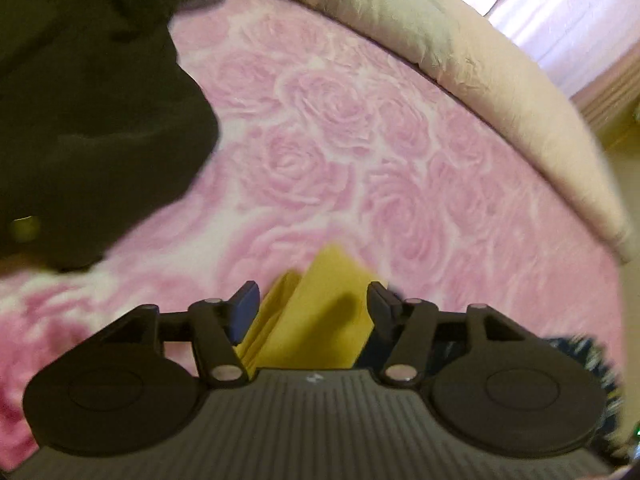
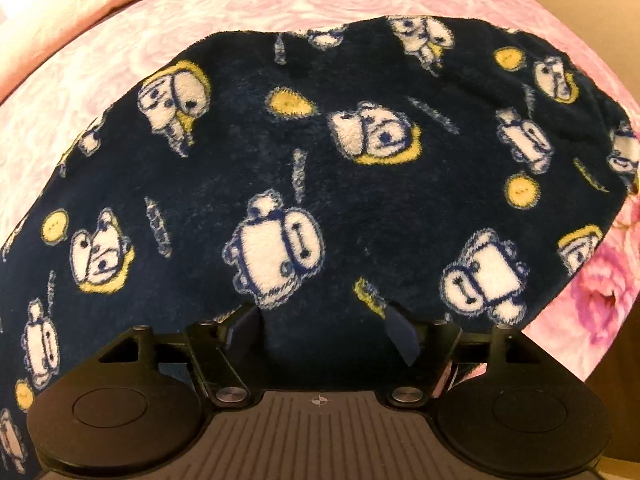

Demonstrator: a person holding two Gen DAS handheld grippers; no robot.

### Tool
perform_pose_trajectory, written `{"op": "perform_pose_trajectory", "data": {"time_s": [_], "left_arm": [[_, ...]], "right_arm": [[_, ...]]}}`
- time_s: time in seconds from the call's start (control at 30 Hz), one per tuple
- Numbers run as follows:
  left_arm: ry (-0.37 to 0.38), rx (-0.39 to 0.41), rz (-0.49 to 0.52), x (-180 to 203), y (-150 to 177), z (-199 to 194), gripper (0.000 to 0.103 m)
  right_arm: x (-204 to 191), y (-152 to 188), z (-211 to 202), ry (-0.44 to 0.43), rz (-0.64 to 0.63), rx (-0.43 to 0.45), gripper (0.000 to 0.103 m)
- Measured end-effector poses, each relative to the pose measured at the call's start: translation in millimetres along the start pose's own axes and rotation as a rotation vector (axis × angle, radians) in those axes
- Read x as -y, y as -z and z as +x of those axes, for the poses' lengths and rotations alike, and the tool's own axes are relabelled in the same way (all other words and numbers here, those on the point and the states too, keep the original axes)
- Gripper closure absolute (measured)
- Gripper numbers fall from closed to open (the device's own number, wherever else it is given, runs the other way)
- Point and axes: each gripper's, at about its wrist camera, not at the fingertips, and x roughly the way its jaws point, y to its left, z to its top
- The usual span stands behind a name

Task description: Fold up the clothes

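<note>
Hovering left gripper agape over yellow cloth | right gripper agape above fleece

Left view is pretty smeared. The yellow thing between the fingers runs down behind the gripper body, can't tell what it is or whether the pads touch it. Dark cloth up-left of the fingers is cut off by the edge, and a small pale spot on it is unreadable. The fleece past the right fingers runs off the left edge, its near hem hidden.
</note>
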Motion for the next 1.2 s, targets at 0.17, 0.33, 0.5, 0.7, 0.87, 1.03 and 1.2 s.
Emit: {"op": "perform_pose_trajectory", "data": {"time_s": [0.17, 0.33, 0.5, 0.7, 0.87, 1.03, 1.2], "left_arm": [[0.079, 0.013, 0.112, 4.0, 5.7, 11.7, 0.095], [0.079, 0.146, 0.232, 15.2, 63.6, -42.2, 0.094], [0.072, -0.141, 0.346, 19.6, 128.5, -33.3, 0.09], [0.141, -0.039, 0.233, -2.6, 81.5, -45.8, 0.088], [0.055, 0.041, 0.241, -9.8, 15.8, -20.7, 0.068], [0.073, 0.028, 0.063, -32.0, -7.0, 15.7, 0.068], [0.157, -0.014, 0.087, -26.2, -6.8, 21.0, 0.07]], "right_arm": [[-0.1, -2.2, -1.5, 0.018, 0.01, -0.016, 0.03], [-2.6, -6.3, 0.2, 0.048, 0.026, -0.032, 0.03], [-2.0, -8.0, 0.1, 0.062, 0.031, -0.038, 0.03], [-1.3, -10.2, 0.0, 0.079, 0.037, -0.045, 0.03], [-1.6, -9.6, -1.0, 0.09, 0.042, -0.033, 0.029], [2.9, -13.5, -3.7, 0.072, 0.042, -0.043, 0.029], [5.7, -11.6, -6.8, 0.066, 0.041, -0.023, 0.029]]}}
